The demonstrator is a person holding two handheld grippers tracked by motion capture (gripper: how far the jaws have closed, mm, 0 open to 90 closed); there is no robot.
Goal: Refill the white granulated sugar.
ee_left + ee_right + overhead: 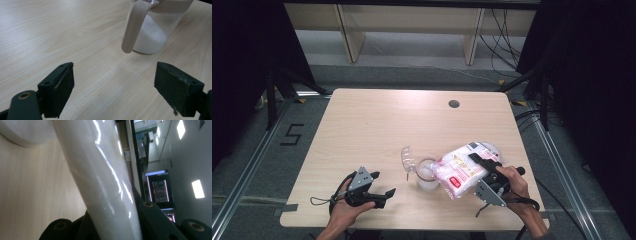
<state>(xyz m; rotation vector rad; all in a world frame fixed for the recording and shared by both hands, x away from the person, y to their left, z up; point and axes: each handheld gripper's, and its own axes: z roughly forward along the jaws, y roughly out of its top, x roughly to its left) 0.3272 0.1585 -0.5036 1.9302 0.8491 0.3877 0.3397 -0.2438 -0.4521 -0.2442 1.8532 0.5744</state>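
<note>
High view: right gripper [476, 161] pinches a bag [460, 169] tilted over the jar [427, 175] near the table's [362, 120] front edge, so pouring looks like the step in hand; next move calls for tipping more while keeping the bag mouth over the jar, whose flipped lid [407, 158] sits just left. Left gripper view: left gripper [113, 82] spread wide, nothing between, jar [152, 30] with white powder just ahead, bare table around. Right gripper view: jaws pressed on the bag [105, 182].
</note>
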